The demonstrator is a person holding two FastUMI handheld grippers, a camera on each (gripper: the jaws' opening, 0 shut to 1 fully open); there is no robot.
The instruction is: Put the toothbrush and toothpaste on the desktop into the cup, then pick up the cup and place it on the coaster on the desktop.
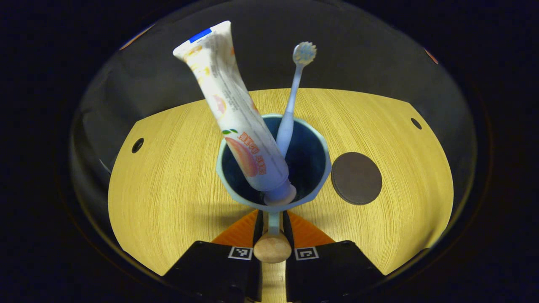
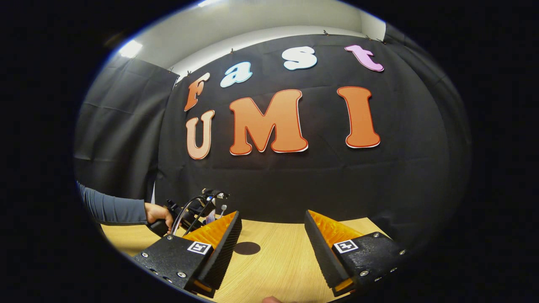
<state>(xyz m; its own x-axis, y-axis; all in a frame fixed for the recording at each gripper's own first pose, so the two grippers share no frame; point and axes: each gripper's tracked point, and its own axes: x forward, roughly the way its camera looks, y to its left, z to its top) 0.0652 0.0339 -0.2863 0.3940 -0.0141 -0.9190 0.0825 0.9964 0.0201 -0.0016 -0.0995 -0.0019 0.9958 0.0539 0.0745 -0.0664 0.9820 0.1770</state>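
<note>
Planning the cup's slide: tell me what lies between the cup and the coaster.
Nothing: in the left gripper view, just a narrow strip of bare wooden desktop separates the cup from the coaster.

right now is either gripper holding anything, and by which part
The left tongs are closed on the cup's handle, with toothpaste and toothbrush inside. The right tongs are open and hold nothing.
</note>
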